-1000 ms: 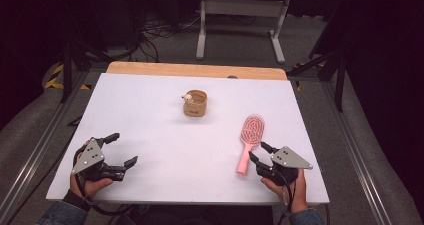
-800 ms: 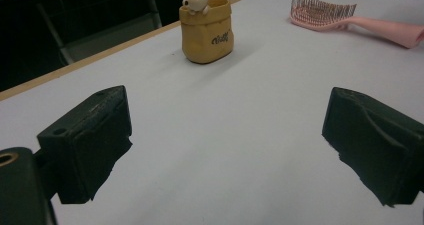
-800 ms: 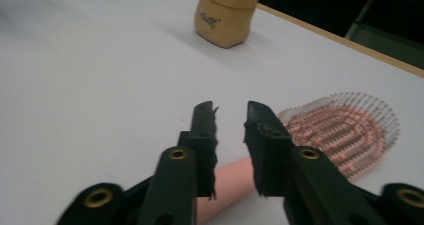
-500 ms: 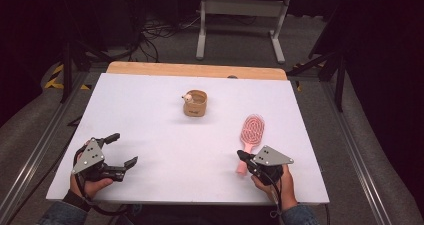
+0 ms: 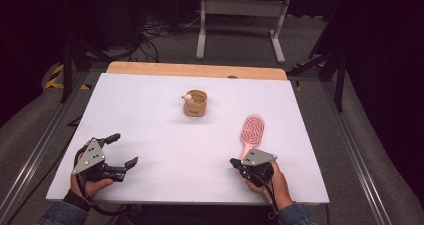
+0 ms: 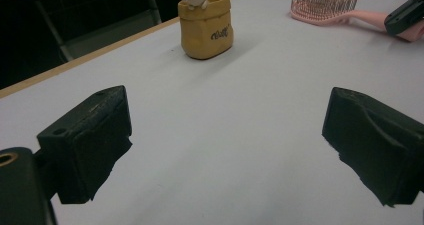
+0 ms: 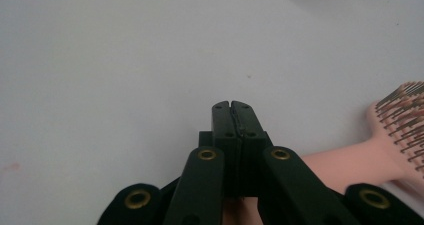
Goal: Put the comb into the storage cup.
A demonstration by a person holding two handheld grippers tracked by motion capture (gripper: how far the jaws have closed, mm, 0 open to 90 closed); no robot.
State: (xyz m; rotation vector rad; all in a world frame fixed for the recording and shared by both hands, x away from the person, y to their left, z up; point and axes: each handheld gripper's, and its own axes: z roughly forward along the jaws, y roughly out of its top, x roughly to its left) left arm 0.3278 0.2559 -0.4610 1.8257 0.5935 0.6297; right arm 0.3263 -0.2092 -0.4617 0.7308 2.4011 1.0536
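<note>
Your right tool (image 7: pixel 233 105) is clenched on nothing beside the brush (image 5: pixel 251 131) handle, so lifting now leaves it on the worktop (image 5: pixel 160 135).

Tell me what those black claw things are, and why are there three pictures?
A person at a white table holds two pinching tools called grippers. The high view looks down on everything from above. The other two pictures come from small cameras that ride on the grippers and look along their black jaws.

The left gripper is open, with its jaws wide apart and nothing between them. The right gripper is shut, with its jaws pressed together on nothing. The handle of a pink hairbrush lies right beside it and partly under it.

Near the middle of the table stands a small tan pouch with a tiny figure peeking over its rim. Neither gripper is holding anything right now.
</note>
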